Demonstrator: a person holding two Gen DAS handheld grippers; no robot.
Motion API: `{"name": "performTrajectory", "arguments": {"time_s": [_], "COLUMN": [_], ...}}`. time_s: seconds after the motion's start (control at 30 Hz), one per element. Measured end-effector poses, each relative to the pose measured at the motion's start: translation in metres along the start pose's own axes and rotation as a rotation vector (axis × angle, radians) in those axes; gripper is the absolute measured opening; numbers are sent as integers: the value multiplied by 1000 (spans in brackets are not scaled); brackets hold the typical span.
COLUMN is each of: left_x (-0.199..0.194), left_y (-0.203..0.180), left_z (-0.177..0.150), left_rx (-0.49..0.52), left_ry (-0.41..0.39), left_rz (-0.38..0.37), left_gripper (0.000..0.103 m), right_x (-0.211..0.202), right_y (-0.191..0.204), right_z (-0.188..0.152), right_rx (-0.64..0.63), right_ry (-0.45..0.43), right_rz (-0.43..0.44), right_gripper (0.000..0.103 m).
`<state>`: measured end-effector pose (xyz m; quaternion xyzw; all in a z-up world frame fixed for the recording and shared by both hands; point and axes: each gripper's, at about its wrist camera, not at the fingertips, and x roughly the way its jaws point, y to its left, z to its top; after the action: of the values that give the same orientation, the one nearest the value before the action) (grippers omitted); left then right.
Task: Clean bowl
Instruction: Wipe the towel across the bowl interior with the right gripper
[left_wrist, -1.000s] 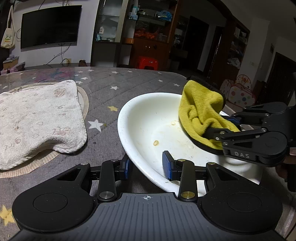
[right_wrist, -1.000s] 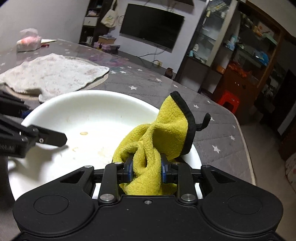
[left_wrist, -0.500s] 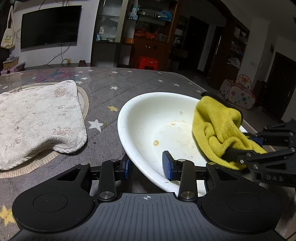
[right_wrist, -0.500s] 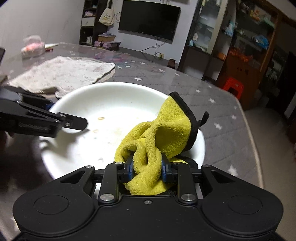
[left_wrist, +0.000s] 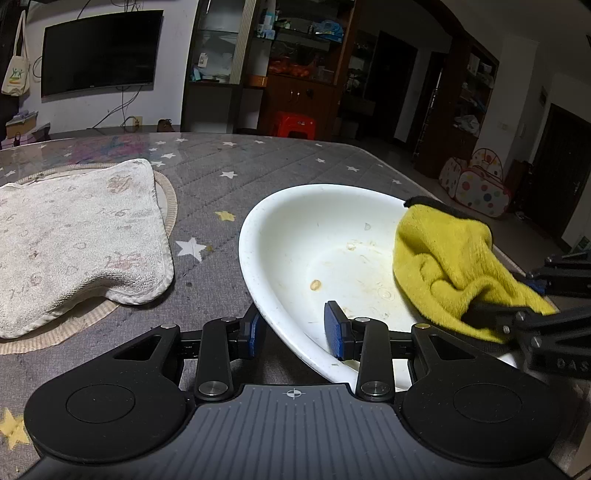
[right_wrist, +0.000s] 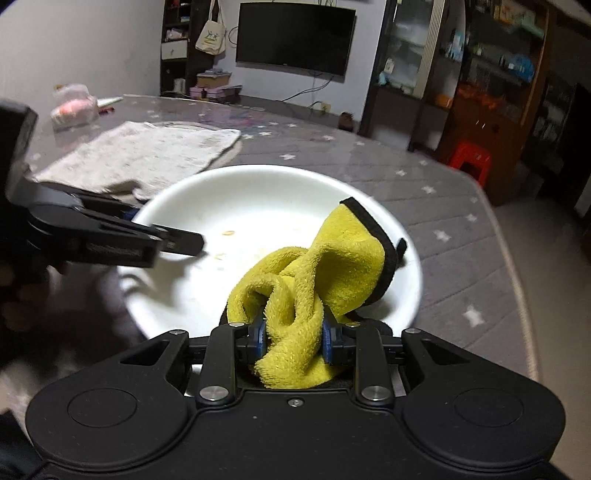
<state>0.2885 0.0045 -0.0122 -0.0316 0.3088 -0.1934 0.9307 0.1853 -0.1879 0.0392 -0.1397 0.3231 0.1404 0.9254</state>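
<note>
A white bowl (left_wrist: 295, 221) (right_wrist: 258, 195) sits tilted on the grey star-patterned table, with yellowish smears and a food speck (left_wrist: 315, 284) inside. My left gripper (left_wrist: 293, 332) (right_wrist: 162, 230) straddles the bowl's near rim, one pad outside and one inside, shut on it. My right gripper (right_wrist: 293, 338) (left_wrist: 513, 299) is shut on a bunched yellow cloth (right_wrist: 332, 266) (left_wrist: 443, 258) with a black edge. The cloth rests against the inner wall on the bowl's right side in the left wrist view.
A worn white towel (left_wrist: 74, 236) (right_wrist: 147, 155) lies on a round mat left of the bowl. A pink packet (right_wrist: 74, 107) sits at the table's far corner. The table edge runs close behind the bowl's right side, with a red stool (left_wrist: 293, 123) beyond.
My right gripper carried the yellow cloth from above the bowl's middle down and toward its right rim. The left gripper and the bowl stayed still.
</note>
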Motion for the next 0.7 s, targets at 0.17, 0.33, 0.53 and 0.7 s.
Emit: {"name": "performTrajectory", "arguments": {"time_s": [0.17, 0.33, 0.53, 0.7], "left_x": [0, 0, 0, 1], "left_y": [0, 1, 1, -1], "left_z": [0, 0, 0, -1], "left_rx": [0, 0, 1, 7], "left_ry": [0, 0, 0, 1], "left_rz": [0, 0, 0, 4], "left_gripper": [37, 37, 37, 37], "right_x": [9, 25, 44, 56], "right_y": [-4, -6, -9, -9], "right_z": [-1, 1, 10, 19], "right_rx": [-48, -85, -104, -131], "right_ry": [-30, -49, -56, -56], "right_rz": [-66, -112, -125, -131], "right_gripper": [28, 28, 28, 28]}}
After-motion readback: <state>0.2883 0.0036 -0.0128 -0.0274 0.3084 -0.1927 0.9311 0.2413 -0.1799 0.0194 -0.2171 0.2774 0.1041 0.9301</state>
